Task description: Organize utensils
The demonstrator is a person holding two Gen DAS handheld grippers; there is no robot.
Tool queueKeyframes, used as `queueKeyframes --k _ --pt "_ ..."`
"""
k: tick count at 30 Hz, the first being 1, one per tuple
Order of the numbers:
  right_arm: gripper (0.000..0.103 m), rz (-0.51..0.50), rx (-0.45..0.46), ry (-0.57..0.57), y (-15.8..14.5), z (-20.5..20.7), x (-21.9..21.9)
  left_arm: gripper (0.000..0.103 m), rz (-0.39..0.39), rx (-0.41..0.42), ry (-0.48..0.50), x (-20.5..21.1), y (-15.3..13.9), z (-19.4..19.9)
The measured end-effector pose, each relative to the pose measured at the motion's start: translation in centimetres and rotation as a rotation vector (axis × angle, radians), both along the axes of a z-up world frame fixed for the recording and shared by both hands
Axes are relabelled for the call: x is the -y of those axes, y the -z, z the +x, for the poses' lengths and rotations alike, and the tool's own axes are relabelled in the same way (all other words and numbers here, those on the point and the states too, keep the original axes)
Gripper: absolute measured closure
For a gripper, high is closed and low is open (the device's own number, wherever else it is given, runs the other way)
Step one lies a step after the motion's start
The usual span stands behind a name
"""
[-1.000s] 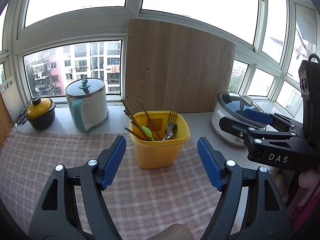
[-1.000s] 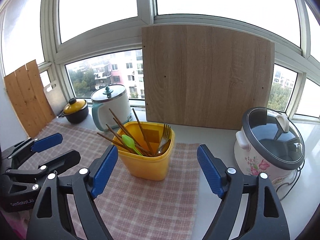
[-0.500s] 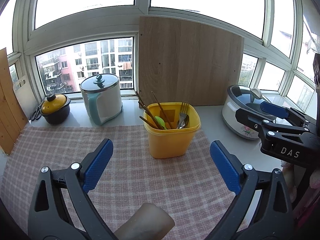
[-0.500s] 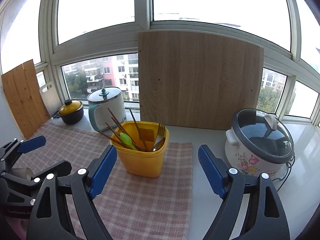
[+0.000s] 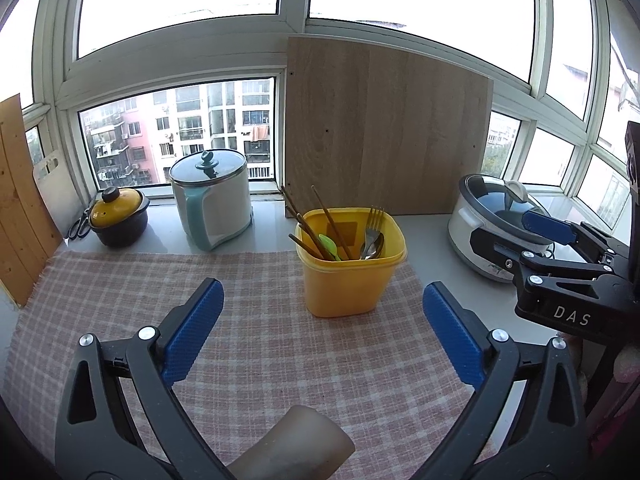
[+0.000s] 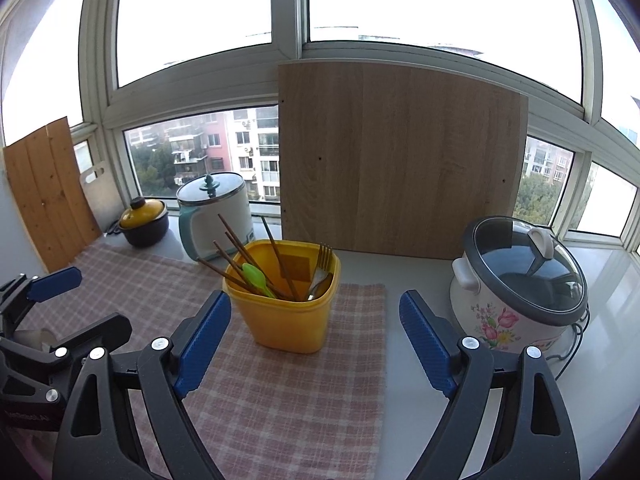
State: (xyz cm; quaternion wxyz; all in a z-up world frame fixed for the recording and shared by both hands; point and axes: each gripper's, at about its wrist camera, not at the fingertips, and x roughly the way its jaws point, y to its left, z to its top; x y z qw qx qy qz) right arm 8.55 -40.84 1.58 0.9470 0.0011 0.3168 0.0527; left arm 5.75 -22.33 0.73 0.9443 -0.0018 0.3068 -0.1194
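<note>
On checked cloth [image 5: 260,344], yellow tub [image 5: 347,268] holds chopsticks [image 5: 310,224], fork [image 5: 373,220]; both grippers' jaws apart.

Bright backlit daylight, blown-out windows [image 5: 192,4], fisheye-bent edges.

Both the left gripper [image 5: 320,312] and the right gripper [image 6: 316,322] are black plastic frames with silver screws and ribbed blue pads [image 5: 450,336], the right one lettered "DAS" in white.
</note>
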Motion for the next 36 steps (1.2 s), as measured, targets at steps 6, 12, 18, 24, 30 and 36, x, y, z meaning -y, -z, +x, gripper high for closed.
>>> queueKeyframes --k 6,12,18,24,30,36 --pt "0.017 0.000 -0.001 0.004 0.11 0.08 -0.02 0.001 0.003 0.001 -0.004 -0.18 -0.09 0.11" --pt "0.017 -0.003 -0.006 0.007 0.33 0.17 0.11 0.001 0.011 0.010 -0.002 -0.03 -0.19 0.07" --pt "0.017 -0.005 -0.010 0.013 0.46 0.23 0.20 0.001 0.010 0.009 -0.002 0.02 -0.21 0.07" --pt "0.017 -0.005 -0.016 0.017 0.62 0.30 0.28 0.001 0.022 0.018 -0.007 0.19 -0.11 0.19" --pt "0.017 -0.006 -0.027 0.021 0.89 0.33 0.27 0.001 0.023 0.018 -0.006 0.24 -0.14 0.18" --pt "0.017 -0.007 -0.030 0.027 0.93 0.35 0.26 0.001 0.036 0.025 -0.005 0.17 0.11 0.31"
